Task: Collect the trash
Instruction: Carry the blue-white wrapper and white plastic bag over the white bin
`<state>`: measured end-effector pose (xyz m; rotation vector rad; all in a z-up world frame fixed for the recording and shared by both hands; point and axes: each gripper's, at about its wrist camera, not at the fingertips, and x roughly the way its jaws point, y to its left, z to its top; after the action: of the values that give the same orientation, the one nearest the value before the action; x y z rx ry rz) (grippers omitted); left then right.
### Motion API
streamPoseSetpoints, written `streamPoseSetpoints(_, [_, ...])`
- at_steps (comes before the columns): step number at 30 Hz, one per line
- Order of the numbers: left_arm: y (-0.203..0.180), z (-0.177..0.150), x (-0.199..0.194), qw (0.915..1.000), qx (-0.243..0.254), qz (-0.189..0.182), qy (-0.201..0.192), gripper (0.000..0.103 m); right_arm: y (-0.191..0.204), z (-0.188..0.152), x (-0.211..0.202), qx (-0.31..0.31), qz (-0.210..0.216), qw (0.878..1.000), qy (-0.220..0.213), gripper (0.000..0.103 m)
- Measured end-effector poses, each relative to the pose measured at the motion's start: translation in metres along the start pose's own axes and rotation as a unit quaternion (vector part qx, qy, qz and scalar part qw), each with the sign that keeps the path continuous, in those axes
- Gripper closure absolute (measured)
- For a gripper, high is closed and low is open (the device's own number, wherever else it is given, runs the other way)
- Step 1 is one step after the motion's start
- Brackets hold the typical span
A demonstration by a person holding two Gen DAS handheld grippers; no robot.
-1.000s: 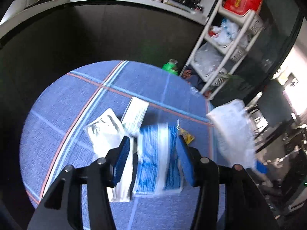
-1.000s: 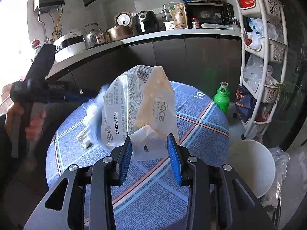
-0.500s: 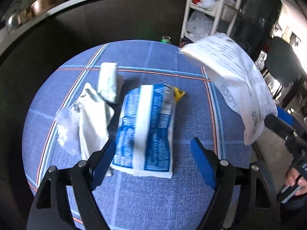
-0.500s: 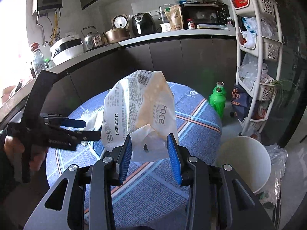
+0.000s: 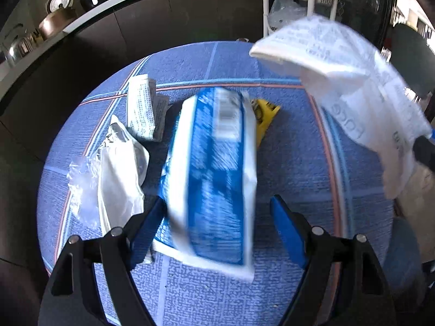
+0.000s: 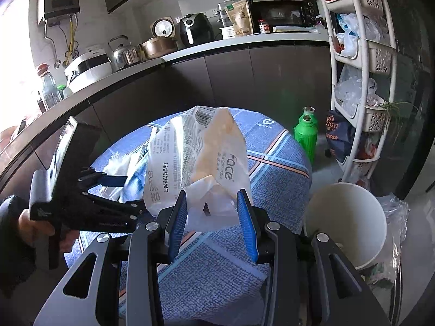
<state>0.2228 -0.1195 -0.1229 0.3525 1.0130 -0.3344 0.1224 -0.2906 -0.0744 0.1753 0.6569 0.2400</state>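
1. Centre frame on the counter (image 5: 293,168), the blue wrapper (image 5: 214,168) lies light and crinkly between the spread left tool (image 5: 217,217); best pinched at its near edge.
2. Right tool (image 6: 213,217) pinches the limp white bag (image 6: 201,157).

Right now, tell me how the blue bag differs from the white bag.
The blue bag is blue with white bands; the white bag is pale with dark print. The blue bag lies on the table; the white bag hangs in the air. The open left tool straddles the blue bag without clamping it; the right tool is shut on the white bag. Both are limp plastic packaging.
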Motion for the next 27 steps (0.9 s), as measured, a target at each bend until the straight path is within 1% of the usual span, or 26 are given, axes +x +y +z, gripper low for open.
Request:
streamPoseSetpoints(1, [0.0, -0.001, 0.002, 0.9999, 0.003, 0.01, 0.004, 0.044, 0.0, 0.001, -0.001, 0.0, 0.0, 1.0, 0.0, 0.068])
streamPoseSetpoints(2, [0.002, -0.002, 0.004, 0.9999, 0.002, 0.015, 0.008, 0.05, 0.0, 0.001, -0.002, -0.001, -0.001, 1.0, -0.001, 0.068])
streamPoseSetpoints(3, [0.004, -0.002, 0.003, 0.9999, -0.003, 0.01, 0.005, 0.051, 0.001, 0.001, -0.002, -0.002, -0.001, 1.0, -0.002, 0.068])
streamPoseSetpoints(4, [0.01, -0.002, -0.001, 0.9998, -0.02, 0.0, 0.001, 0.055, 0.001, 0.001, -0.004, -0.002, -0.001, 1.0, -0.004, 0.068])
streamPoseSetpoints(6, [0.021, -0.002, -0.009, 0.9983, -0.05, -0.029, -0.006, 0.055, 0.002, 0.003, -0.007, -0.004, -0.003, 1.0, -0.008, 0.068])
streamPoseSetpoints(7, [0.026, -0.003, -0.013, 0.9973, -0.062, -0.037, -0.011, 0.056, 0.002, 0.003, -0.009, -0.004, -0.003, 1.0, -0.009, 0.068])
streamPoseSetpoints(10, [0.045, -0.009, -0.03, 0.992, -0.098, -0.073, -0.03, 0.058, 0.002, 0.003, -0.014, -0.001, -0.003, 1.0, -0.015, 0.068])
streamPoseSetpoints(12, [0.056, -0.014, -0.039, 0.9856, -0.126, -0.107, -0.037, 0.059, 0.004, 0.002, -0.02, -0.002, -0.003, 1.0, -0.019, 0.069])
streamPoseSetpoints(13, [0.062, -0.017, -0.044, 0.9806, -0.142, -0.129, -0.039, 0.06, 0.004, 0.002, -0.022, -0.002, -0.001, 1.0, -0.021, 0.069])
streamPoseSetpoints(14, [0.066, -0.02, -0.048, 0.9764, -0.152, -0.147, -0.041, 0.063, 0.004, 0.002, -0.024, -0.003, 0.0, 1.0, -0.023, 0.069])
streamPoseSetpoints(16, [0.07, -0.025, -0.055, 0.9694, -0.164, -0.177, -0.045, 0.064, 0.006, 0.002, -0.03, -0.005, 0.001, 1.0, -0.027, 0.069])
streamPoseSetpoints(19, [0.063, -0.031, -0.068, 0.964, -0.168, -0.199, -0.051, 0.065, 0.006, 0.002, -0.039, -0.007, 0.0, 0.999, -0.034, 0.069])
streamPoseSetpoints(21, [0.055, -0.033, -0.077, 0.9622, -0.163, -0.211, -0.056, 0.066, 0.005, 0.001, -0.046, -0.006, -0.001, 0.999, -0.039, 0.069])
streamPoseSetpoints(24, [0.038, -0.035, -0.09, 0.9603, -0.151, -0.226, -0.063, 0.067, 0.001, -0.001, -0.056, -0.004, -0.007, 0.999, -0.046, 0.069])
streamPoseSetpoints(27, [0.019, -0.023, -0.102, 0.9598, -0.13, -0.238, -0.072, 0.067, -0.007, -0.004, -0.066, 0.003, -0.014, 0.999, -0.052, 0.069])
